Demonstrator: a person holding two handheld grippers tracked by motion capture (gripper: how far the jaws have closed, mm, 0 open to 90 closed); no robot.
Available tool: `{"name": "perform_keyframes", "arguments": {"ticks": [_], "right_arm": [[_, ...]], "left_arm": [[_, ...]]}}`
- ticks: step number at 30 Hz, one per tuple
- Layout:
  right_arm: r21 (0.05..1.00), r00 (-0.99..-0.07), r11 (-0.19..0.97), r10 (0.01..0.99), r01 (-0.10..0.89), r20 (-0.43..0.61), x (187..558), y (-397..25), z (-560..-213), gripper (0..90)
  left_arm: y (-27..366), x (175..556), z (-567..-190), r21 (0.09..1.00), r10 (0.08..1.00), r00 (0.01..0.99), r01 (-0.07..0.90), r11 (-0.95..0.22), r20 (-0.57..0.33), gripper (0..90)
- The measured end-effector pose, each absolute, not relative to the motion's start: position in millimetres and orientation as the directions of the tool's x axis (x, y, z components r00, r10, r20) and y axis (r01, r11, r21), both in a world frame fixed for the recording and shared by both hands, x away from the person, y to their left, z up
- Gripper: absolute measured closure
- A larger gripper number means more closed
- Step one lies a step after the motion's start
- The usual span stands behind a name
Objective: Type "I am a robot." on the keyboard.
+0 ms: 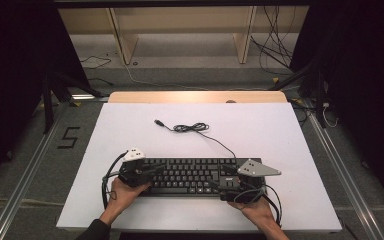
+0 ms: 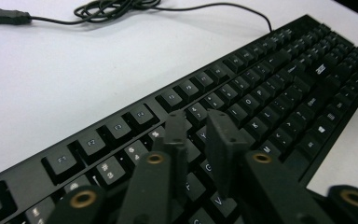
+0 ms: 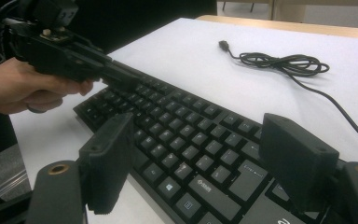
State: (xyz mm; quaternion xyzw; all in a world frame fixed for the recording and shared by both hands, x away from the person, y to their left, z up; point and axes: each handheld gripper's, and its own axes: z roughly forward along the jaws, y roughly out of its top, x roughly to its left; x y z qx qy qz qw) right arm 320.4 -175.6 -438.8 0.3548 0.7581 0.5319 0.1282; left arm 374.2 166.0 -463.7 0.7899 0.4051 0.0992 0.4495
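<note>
A black keyboard (image 1: 190,176) lies near the front edge of the white table top (image 1: 130,135). Its cable (image 1: 192,128) is coiled behind it and ends in a USB plug (image 1: 158,122). My left gripper (image 1: 152,171) is shut, its tips just over the left-hand keys (image 2: 261,93) with nothing held between the jaws (image 2: 199,128). My right gripper (image 1: 225,175) stands wide open over the keyboard's right end (image 3: 177,135), its pads (image 3: 107,158) on either side of the keys. In the right gripper view the left gripper (image 3: 121,79) points down at the far keys.
The cable coil (image 3: 284,60) and plug (image 2: 7,16) lie loose on the white surface behind the keyboard. A wooden table edge (image 1: 197,96) runs along the back, with a wooden frame (image 1: 125,40) and floor cables (image 1: 275,55) beyond. Black stands flank the table.
</note>
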Motion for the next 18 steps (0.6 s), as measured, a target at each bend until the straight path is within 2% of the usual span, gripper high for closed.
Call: {"name": "perform_keyframes", "arguments": {"ticks": [7,18], "right_arm": [[0.896,-0.718,0.188,0.672,0.403,0.182,320.4,-174.3,-439.9,27.9],[0.894,-0.720,0.192,0.670,0.406,0.183,320.4,-173.1,-440.6,28.0]], "left_arm": [[159.6,382.1,-473.0,0.761,0.725,0.660,0.569,-0.312,-0.196,88.6],[151.9,388.3,-477.6,0.740,0.723,0.667,0.576,-0.347,-0.180,89.0]]}}
